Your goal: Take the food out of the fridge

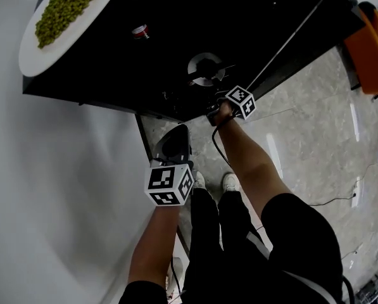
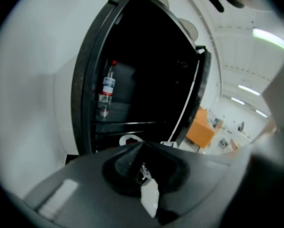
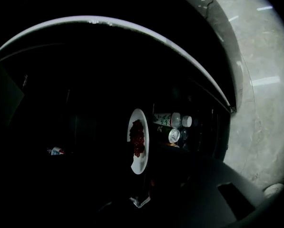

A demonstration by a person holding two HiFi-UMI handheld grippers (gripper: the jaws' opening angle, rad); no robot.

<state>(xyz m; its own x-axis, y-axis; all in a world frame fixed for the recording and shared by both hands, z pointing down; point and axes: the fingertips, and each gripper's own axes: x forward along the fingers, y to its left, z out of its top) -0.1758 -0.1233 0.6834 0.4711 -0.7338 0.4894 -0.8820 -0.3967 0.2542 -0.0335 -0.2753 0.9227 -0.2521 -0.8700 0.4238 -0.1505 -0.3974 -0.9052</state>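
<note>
Down low, the left gripper [image 1: 175, 141] has its two dark jaws pressed together with nothing between them. It points toward the open black fridge [image 2: 146, 80], where a clear plastic bottle with a red cap [image 2: 107, 87] stands at the left. Meanwhile the right gripper [image 1: 219, 103], held at the dark opening, has its jaws spread wide and holds nothing, staying clear of the round white plate of dark red food [image 3: 138, 141] inside, just beside a cluster of cans and bottles [image 3: 176, 127]. Up on the black top surface lies a white plate of small green food pieces [image 1: 62, 14].
</note>
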